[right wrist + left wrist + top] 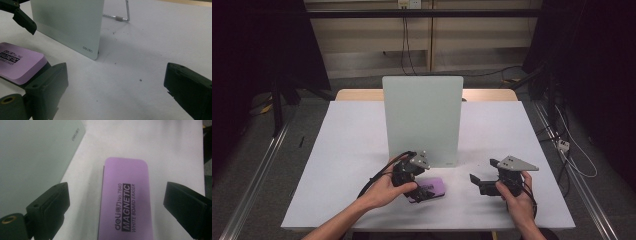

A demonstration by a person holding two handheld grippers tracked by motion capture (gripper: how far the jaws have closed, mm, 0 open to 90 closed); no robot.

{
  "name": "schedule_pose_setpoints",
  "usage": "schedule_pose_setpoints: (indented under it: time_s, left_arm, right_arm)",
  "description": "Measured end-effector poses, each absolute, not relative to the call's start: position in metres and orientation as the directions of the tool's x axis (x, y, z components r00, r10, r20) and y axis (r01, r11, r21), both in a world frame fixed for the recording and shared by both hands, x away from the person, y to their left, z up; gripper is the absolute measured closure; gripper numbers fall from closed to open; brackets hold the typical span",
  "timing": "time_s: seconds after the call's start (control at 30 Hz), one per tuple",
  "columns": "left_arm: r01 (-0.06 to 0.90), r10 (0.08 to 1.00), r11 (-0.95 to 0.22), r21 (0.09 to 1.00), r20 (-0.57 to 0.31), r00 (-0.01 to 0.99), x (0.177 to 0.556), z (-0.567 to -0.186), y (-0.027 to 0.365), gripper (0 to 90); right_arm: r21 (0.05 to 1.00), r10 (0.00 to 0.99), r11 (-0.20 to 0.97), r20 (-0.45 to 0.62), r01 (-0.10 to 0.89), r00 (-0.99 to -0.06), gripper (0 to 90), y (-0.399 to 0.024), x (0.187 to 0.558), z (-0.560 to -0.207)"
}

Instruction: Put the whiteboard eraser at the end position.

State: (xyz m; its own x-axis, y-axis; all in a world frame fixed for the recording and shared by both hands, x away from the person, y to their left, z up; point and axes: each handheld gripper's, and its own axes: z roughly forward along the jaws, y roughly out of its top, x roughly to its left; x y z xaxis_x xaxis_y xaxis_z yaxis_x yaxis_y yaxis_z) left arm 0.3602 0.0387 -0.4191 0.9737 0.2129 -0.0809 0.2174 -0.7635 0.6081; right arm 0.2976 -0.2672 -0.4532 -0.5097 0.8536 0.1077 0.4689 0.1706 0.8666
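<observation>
1. Purple plastic: the eraser [125,202] lies flat on the white counter [352,150], midway between the left gripper [424,192]'s jaws, which stand wide apart with neither pad touching it.
2. Likely slip: if these jaws close off-centre, one pad would meet the smooth side first and skid the eraser across the counter rather than pinching it.
3. The whiteboard [35,152] stands just beyond the left-hand jaw; I judge that a swing that way would knock it, and its wire stand [122,15] looks easy to tip.
4. The right gripper [115,82] has its jaws open on nothing, with bare counter between and ahead of them.
5. Open room lies past the right-hand jaw; the counter's near edge sits behind both grippers.
</observation>
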Motion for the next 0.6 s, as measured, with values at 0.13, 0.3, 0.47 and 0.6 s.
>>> schedule_pose_setpoints:
  time_s: [0.13,0.3,0.47,0.6]
  left_arm:
    - [0.261,0.256,-0.706,0.658,-0.107,0.961,0.365,-0.416,0.045,6.6]
    - [0.28,0.314,-0.669,0.688,-0.079,0.946,0.368,-0.411,0.053,7.2]
    - [0.296,0.35,-0.638,0.711,-0.075,0.934,0.37,-0.408,0.061,6.7]
    - [0.312,0.378,-0.615,0.724,-0.077,0.923,0.37,-0.408,0.07,6.7]
  right_arm:
    - [0.867,0.853,0.17,0.108,0.469,-0.51,5.5,-0.267,0.298,-0.453]
    - [0.867,0.853,0.171,0.108,0.469,-0.51,5.5,-0.267,0.298,-0.453]
    - [0.867,0.853,0.17,0.109,0.469,-0.51,5.5,-0.267,0.298,-0.453]
    - [0.866,0.853,0.17,0.109,0.469,-0.51,5.5,-0.267,0.298,-0.453]
